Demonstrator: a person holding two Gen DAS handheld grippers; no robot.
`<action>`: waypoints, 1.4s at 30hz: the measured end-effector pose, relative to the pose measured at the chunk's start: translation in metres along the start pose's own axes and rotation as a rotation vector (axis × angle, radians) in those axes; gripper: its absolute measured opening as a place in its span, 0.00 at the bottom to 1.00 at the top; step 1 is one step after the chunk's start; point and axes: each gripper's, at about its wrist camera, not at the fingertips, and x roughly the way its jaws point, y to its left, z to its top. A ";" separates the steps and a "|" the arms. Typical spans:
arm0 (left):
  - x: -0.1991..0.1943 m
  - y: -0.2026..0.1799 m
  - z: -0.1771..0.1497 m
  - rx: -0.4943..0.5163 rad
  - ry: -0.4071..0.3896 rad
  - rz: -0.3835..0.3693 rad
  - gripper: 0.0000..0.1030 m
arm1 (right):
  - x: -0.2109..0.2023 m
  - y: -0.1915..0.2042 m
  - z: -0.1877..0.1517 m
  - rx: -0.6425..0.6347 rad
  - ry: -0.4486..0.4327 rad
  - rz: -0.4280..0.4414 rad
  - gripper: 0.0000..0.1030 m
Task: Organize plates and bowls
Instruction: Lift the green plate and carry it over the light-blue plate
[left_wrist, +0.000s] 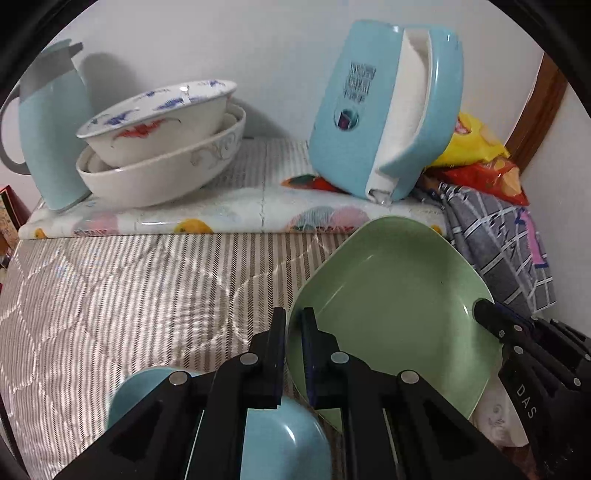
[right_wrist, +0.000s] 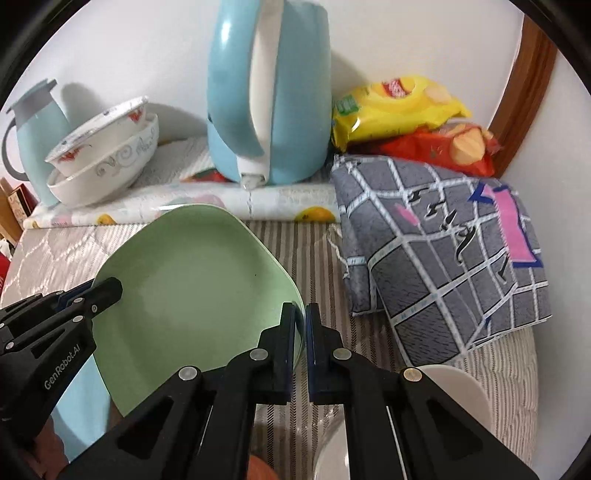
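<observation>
A square pale-green plate (left_wrist: 388, 295) (right_wrist: 192, 277) is held between both grippers over the striped tablecloth. My left gripper (left_wrist: 293, 317) is shut on its left rim, and its black fingers also show in the right wrist view (right_wrist: 107, 291). My right gripper (right_wrist: 301, 314) is shut on the opposite rim, seen from the left wrist as a black finger (left_wrist: 484, 310). A light-blue bowl (left_wrist: 280, 435) lies below the left gripper, partly hidden by it. Two white patterned bowls (left_wrist: 159, 140) (right_wrist: 99, 162) are stacked at the back left.
A blue kettle (left_wrist: 369, 110) (right_wrist: 266, 92) and a blue jug (left_wrist: 51, 129) stand on the raised mat by the wall. Snack bags (right_wrist: 399, 107) and a grey checked cloth (right_wrist: 443, 240) fill the right side. A white dish (right_wrist: 454, 391) sits at lower right.
</observation>
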 end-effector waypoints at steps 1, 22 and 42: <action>-0.005 0.001 0.000 -0.006 -0.007 -0.001 0.08 | -0.004 0.000 0.000 0.004 -0.004 0.003 0.05; -0.074 0.002 -0.022 -0.032 -0.086 -0.042 0.09 | -0.086 0.000 -0.026 0.036 -0.097 0.003 0.05; -0.128 0.014 -0.053 -0.049 -0.135 -0.028 0.09 | -0.141 0.011 -0.054 0.033 -0.160 0.026 0.05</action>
